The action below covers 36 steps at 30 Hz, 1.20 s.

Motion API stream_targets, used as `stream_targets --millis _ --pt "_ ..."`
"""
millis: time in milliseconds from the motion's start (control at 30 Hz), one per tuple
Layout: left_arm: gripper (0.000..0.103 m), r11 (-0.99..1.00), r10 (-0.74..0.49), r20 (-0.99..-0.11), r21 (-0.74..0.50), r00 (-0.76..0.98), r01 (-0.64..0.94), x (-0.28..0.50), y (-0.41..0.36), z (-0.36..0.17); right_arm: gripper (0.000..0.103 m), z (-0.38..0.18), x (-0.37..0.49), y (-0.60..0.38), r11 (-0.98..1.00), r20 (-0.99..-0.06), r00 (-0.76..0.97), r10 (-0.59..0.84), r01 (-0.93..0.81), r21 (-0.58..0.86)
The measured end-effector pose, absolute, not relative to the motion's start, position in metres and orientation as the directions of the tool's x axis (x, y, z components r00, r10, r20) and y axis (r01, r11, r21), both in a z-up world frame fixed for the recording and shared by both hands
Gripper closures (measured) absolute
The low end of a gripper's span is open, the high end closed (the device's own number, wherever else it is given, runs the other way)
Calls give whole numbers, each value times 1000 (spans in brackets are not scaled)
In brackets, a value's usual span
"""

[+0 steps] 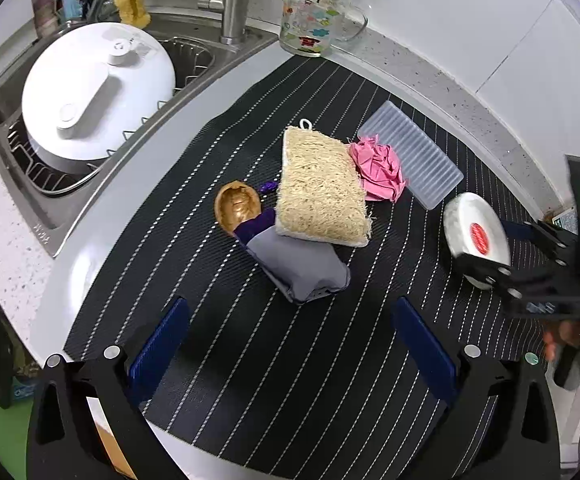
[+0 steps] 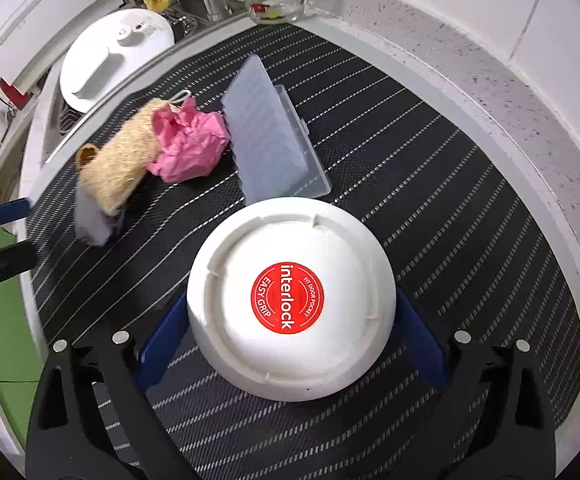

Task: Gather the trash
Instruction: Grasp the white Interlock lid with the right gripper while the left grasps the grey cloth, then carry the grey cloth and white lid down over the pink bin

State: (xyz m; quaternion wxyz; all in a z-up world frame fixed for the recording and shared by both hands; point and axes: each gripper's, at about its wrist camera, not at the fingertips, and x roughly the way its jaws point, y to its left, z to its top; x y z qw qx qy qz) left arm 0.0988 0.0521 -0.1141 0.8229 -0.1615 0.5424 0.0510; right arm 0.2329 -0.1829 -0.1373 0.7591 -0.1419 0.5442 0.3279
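A black mat with thin white dotted stripes (image 1: pixel 290 340) covers the counter beside a stainless steel sink (image 1: pixel 42 208), where a large round white plastic lid with a handle (image 1: pixel 98 92) rests on a wire rack. On the mat, near its middle, lies a rectangular tan loofah scrubbing pad with a white loop (image 1: pixel 321 184), its near edge overlapping a folded grey cloth (image 1: pixel 301 268). A clear ribbed plastic box lid (image 1: pixel 413 152) lies flat toward the wall, and a crumpled pink paper ball (image 1: pixel 377 172) sits between it and the loofah, touching both. The right gripper (image 2: pixel 290 336) clamps a round white plastic container lid with a red "interlock" sticker (image 2: pixel 290 300) between its blue pads (image 2: pixel 162 340), holding it above the mat's right side, near the ribbed lid. A clear glass mug printed with coloured shapes (image 1: pixel 309 20) stands at the mat's far edge by the tap. The left gripper (image 1: pixel 290 344) hovers over the near part of the mat with its blue fingers spread wide and nothing between them. A small golden-brown oval shell-like piece (image 1: pixel 236 206) lies left of the loofah, touching a scrap of purple wrapper (image 1: pixel 256 222) tucked against the grey cloth
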Motion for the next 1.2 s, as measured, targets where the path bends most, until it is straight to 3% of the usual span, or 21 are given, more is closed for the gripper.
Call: stream_targets --millis 267,300,400,433,467,600,767,1200 --pt "5 940 -69 -923 -188 379 -286 123 47 -143 8 -119 222 -202 745 -905 201 375 -646 165" --pt "9 938 -62 -924 -183 377 -294 125 48 -147 8 -118 223 -203 745 -904 201 376 -646 167" --pt "36 939 -34 -925 -160 378 -305 128 47 -152 8 -118 224 -207 748 -903 201 380 -642 172" --pt "41 940 -24 -927 -149 375 -307 129 46 -151 8 -117 223 -208 748 -902 201 381 -641 173" --pt "62 939 -32 -925 -158 379 -306 129 47 -149 8 -117 224 -209 747 -902 200 384 -641 176" --pt "80 939 -52 -925 -173 376 -296 123 46 -141 8 -115 222 -208 740 -896 196 399 -646 188" --pt "88 937 -72 -918 -196 389 -288 108 42 -127 8 -107 218 -207 723 -886 197 419 -662 195" --pt "89 931 -35 -879 -202 476 -304 57 6 -68 8 -70 194 -229 662 -841 233 489 -727 184"
